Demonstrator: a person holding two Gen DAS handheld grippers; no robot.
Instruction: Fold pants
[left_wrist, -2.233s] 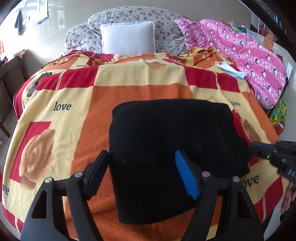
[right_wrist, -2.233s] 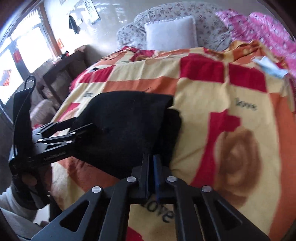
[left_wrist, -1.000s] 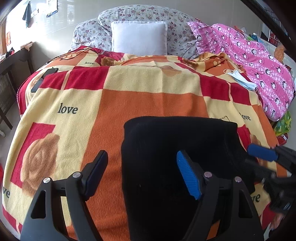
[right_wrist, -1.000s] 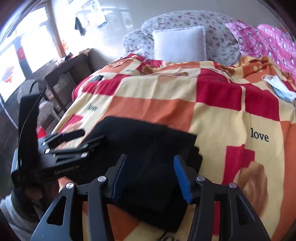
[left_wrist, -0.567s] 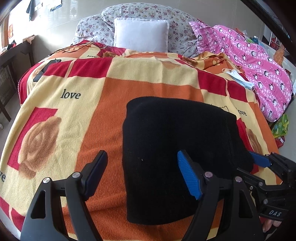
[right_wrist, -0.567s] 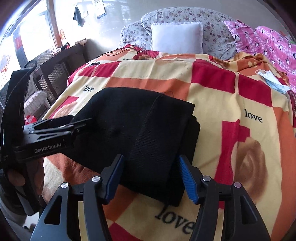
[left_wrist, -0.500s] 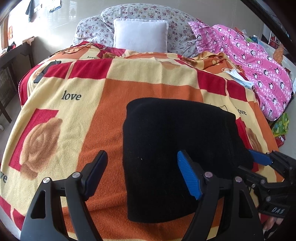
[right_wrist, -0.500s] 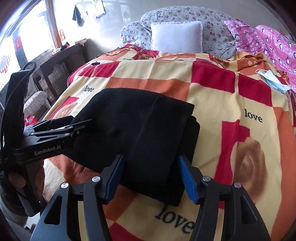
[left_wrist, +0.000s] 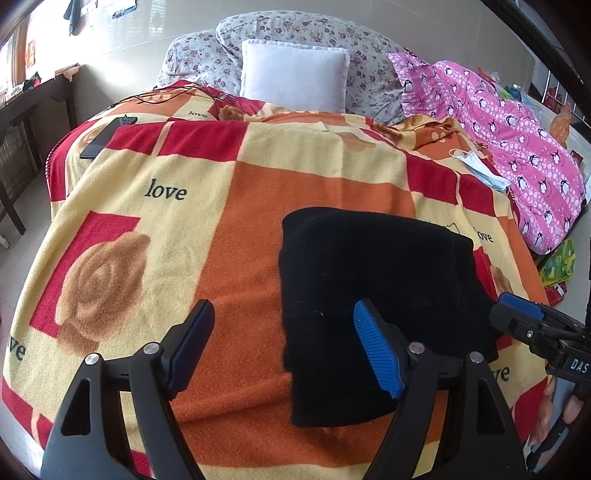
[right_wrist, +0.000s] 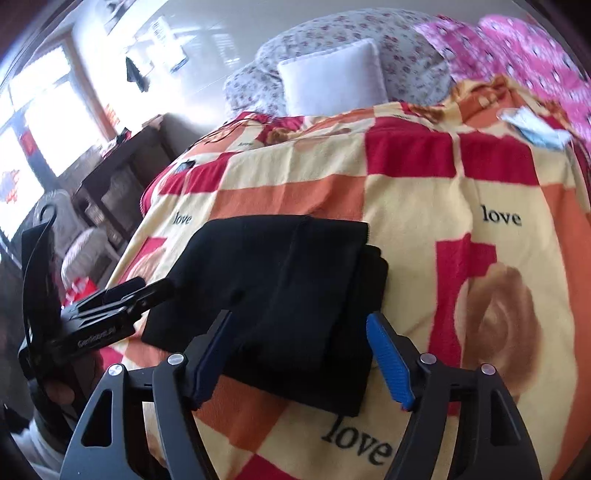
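Lying folded into a black block, the pants (left_wrist: 376, 295) rested on the blanket (left_wrist: 295, 192) near the bed's front edge. Your left gripper (left_wrist: 282, 347) hovered spread over their left edge, pinching nothing. Your right gripper (right_wrist: 299, 354) had just been widening, jaws apart above the pants, nothing between the pads.

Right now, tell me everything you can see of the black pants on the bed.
The black pants are folded into a compact, roughly rectangular stack of several layers, of soft knit-looking fabric, with a stitched seam near one edge. They lie flat on the checked blanket, near its front edge, a lower layer sticking out along one side. The right gripper has just been opening; its jaws straddle the near edge without pressing. The left gripper is open too.
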